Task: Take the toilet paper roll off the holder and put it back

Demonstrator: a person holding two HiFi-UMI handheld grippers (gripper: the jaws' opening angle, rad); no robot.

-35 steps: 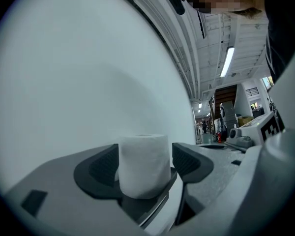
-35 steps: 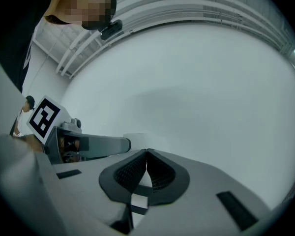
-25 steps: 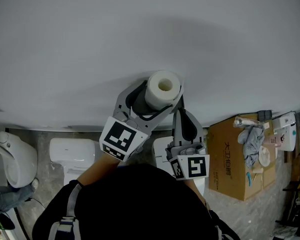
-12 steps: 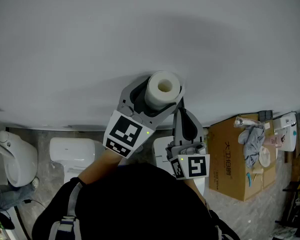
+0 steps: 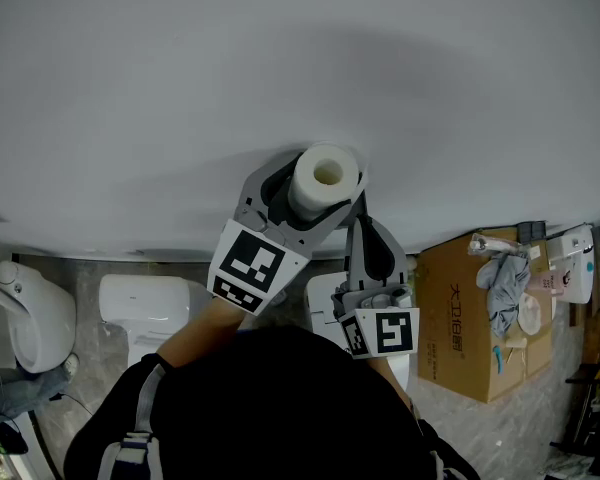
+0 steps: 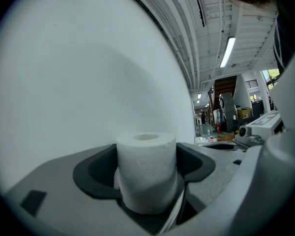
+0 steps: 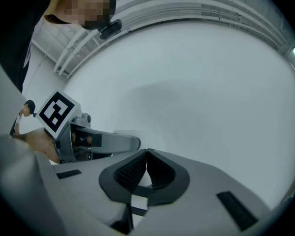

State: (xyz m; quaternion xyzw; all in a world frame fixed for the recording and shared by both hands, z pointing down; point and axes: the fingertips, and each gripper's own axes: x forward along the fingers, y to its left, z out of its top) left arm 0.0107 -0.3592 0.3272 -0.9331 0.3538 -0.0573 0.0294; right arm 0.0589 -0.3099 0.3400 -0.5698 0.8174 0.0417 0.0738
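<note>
We are clamping the soft, light toilet paper roll (image 5: 325, 180) by its sides, left gripper (image 6: 147, 170) jaws just tightening; right gripper (image 7: 146, 173) jaws touching, empty.

Left gripper (image 5: 310, 193) jaws just closing; seemingly gripping toilet paper roll (image 5: 326, 175)

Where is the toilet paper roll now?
Head view centre, by the wall: the toilet paper roll sits between the left tongs, which have just been closing.
</note>
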